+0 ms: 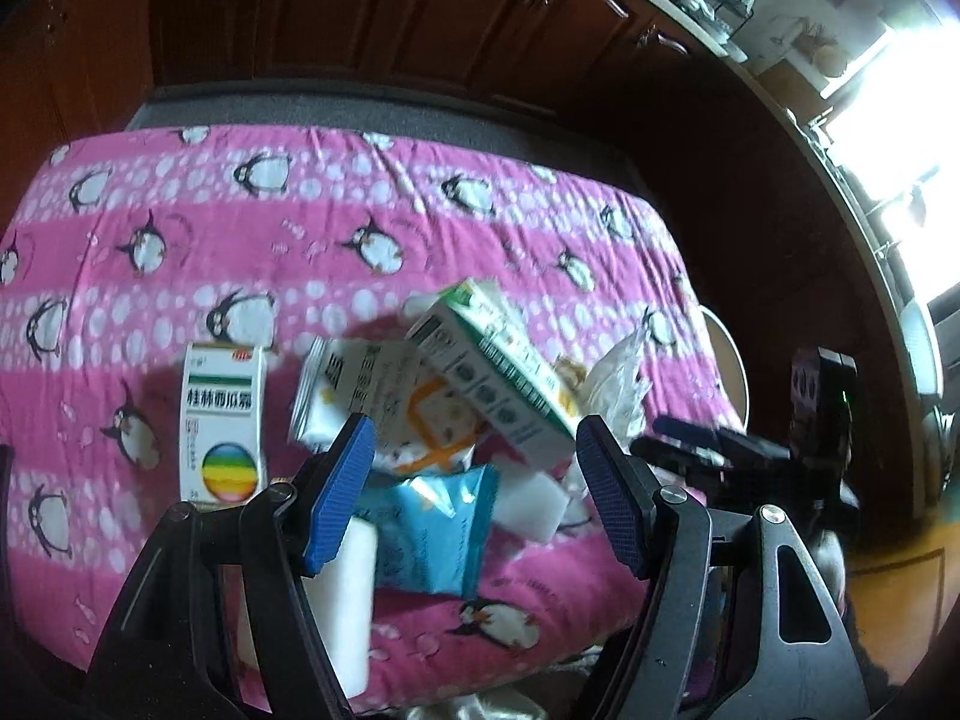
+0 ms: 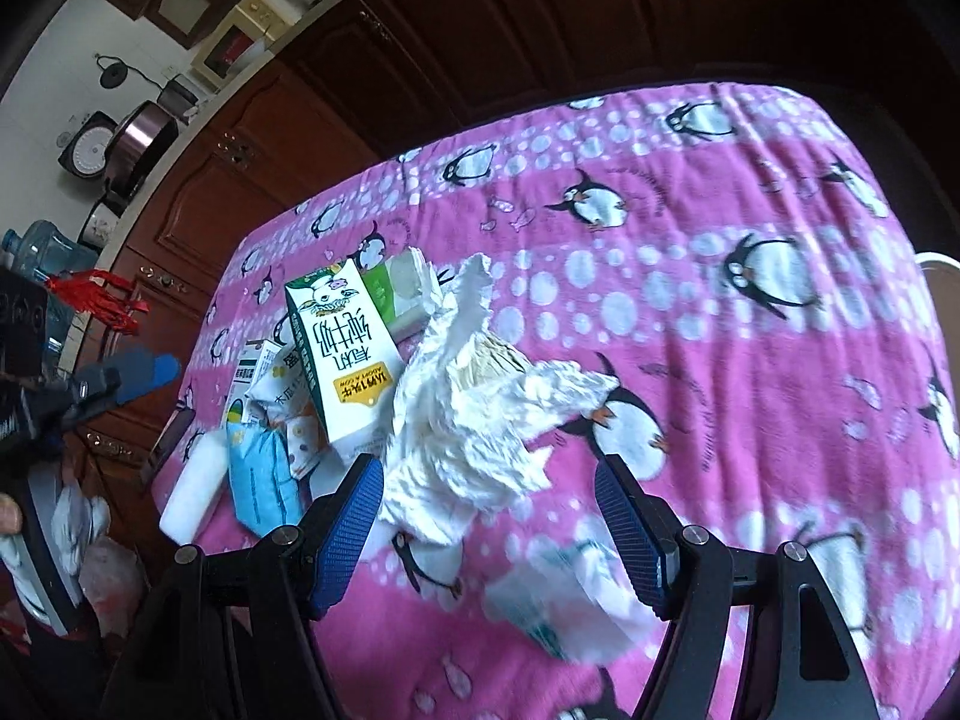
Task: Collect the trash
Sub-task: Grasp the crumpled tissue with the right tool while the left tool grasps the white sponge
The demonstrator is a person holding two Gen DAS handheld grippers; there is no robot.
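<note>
Though the left wrist view is a little smeared, I can see my left tool (image 1: 474, 480) spread wide and pinching nothing, hanging over a heap of trash on the bench under a pink penguin cloth (image 1: 420, 210). Between the fingers lies a blue foil packet (image 1: 432, 528), crinkly and light; I would take it across its flat middle. Above it leans a milk carton (image 1: 492, 366), stiff-sided and probably empty, best gripped across its narrow faces. To the left stands a small medicine box (image 1: 223, 420) with a rainbow ball and Chinese characters that I cannot make out for certain. A white foam-like block (image 1: 342, 588) lies beside the left finger.

In the right wrist view my right tool (image 2: 489, 519) is likewise spread and empty, just short of a crumpled white tissue (image 2: 474, 414). That is soft and nearly weightless, so I judge a pinch through its thick middle will hold. The milk carton (image 2: 342, 354) shows a cow, large upside-down Chinese characters and a yellow tag that seems to read "ADOPT A COW". A blurred white wrapper (image 2: 570, 600) lies nearest the camera.
</note>
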